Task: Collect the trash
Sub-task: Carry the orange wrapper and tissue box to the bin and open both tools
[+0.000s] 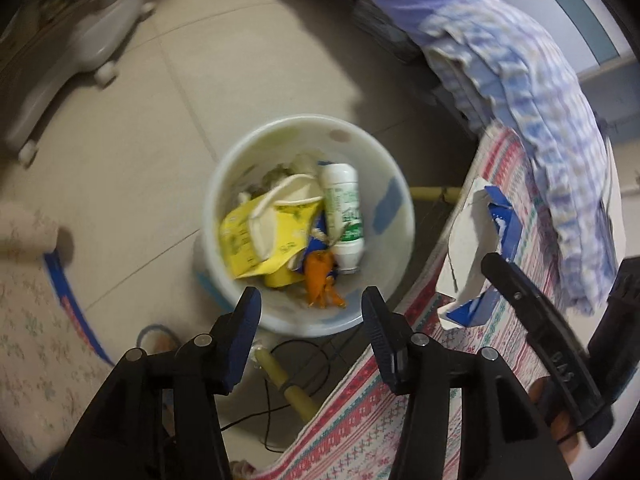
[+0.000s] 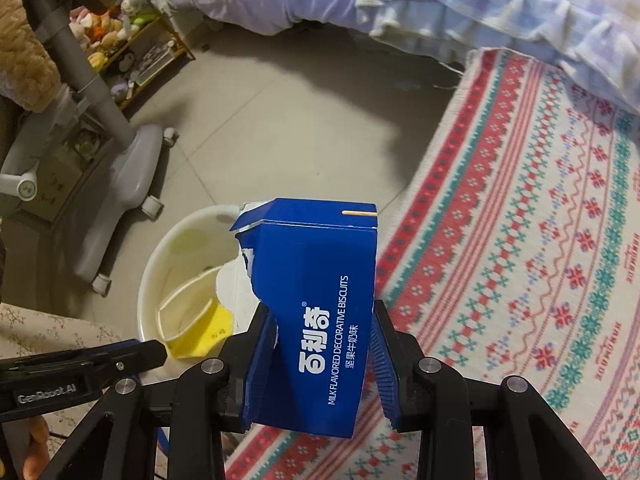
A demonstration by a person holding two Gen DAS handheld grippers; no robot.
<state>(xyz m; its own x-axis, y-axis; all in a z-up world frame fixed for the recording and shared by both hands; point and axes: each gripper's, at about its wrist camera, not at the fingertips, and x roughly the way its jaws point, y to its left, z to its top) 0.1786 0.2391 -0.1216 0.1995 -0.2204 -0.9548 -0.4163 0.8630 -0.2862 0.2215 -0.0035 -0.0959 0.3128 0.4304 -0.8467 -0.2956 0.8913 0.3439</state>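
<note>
1. Now, right gripper [image 2: 320,364]: jaws part-open, clamped on torn blue cardboard biscuit box [image 2: 316,304], pads pressing both side faces; box upright, torn flap at 11 o'clock.
2. Left gripper [image 1: 312,312]: jaws abt half apart, nothing between, hanging over round white plastic bin [image 1: 394,236].
3. Bin on tiled floor [image 2: 280,120], at 9 o'clock of box in right view; already inside: yellow wrapper [image 1: 248,240], white bottle w/ green label [image 1: 344,216], orange scrap [image 1: 320,280].
4. Step in hand, prob.: carry box to bin. Best to bring it fully over the opening before letting go; lower first, since tall light carton could tip off rim.
5. In the way: left gripper over the bin mouth; better cleared first.
6. Around: red-and-teal patterned woven cloth [image 2: 520,240] at 3 o'clock, lilac checked bedding [image 2: 480,0] at 12, grey wheeled stand base [image 2: 132,176] at 10, cable [image 1: 296,360] below bin.
</note>
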